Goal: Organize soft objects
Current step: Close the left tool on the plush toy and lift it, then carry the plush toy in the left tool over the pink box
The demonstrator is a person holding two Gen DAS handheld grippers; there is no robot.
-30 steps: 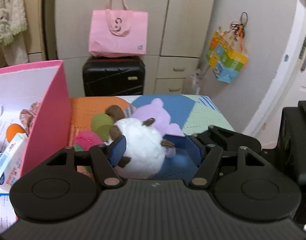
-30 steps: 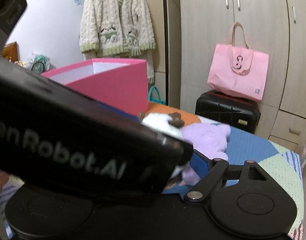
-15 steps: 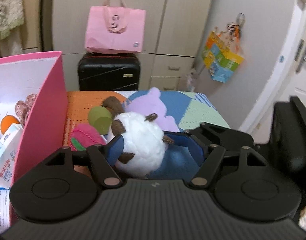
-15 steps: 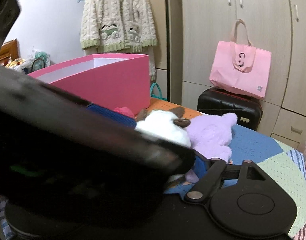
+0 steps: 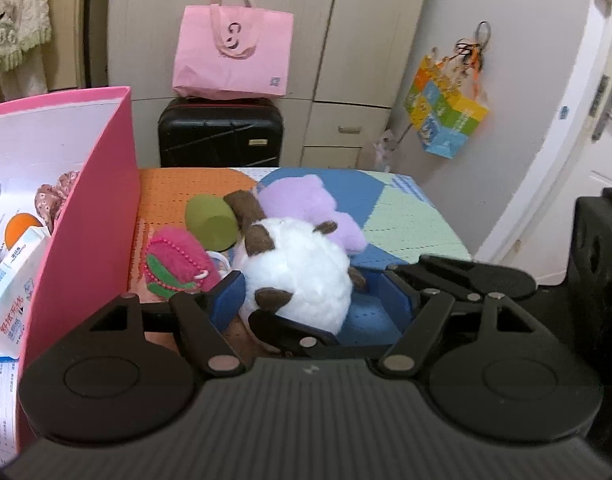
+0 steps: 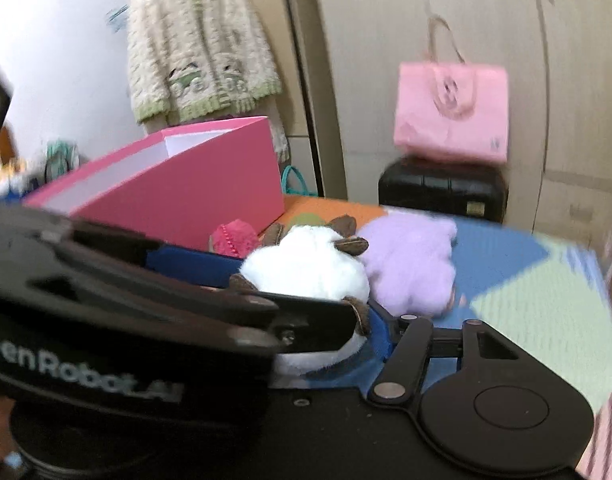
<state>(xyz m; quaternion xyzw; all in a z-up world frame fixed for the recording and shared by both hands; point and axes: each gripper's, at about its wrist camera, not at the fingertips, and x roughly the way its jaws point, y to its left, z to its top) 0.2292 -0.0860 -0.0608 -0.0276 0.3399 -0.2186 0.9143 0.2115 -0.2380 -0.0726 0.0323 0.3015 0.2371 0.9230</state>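
A white plush with brown ears lies on the patchwork mat between the fingers of my left gripper, which is open around it. A purple plush, an olive green soft cylinder and a pink and green fuzzy toy lie behind and to the left. The open pink box stands on the left. In the right wrist view the white plush and purple plush show; the left gripper's body hides my right gripper's left finger, so its state is unclear.
The pink box holds a tissue pack, an orange ball and a floral item. A black suitcase with a pink tote bag stands behind the bed. A door is on the right.
My left gripper has risen and pulled back slightly, still open around the white plush. The right wrist view has shifted and is blurred by motion.
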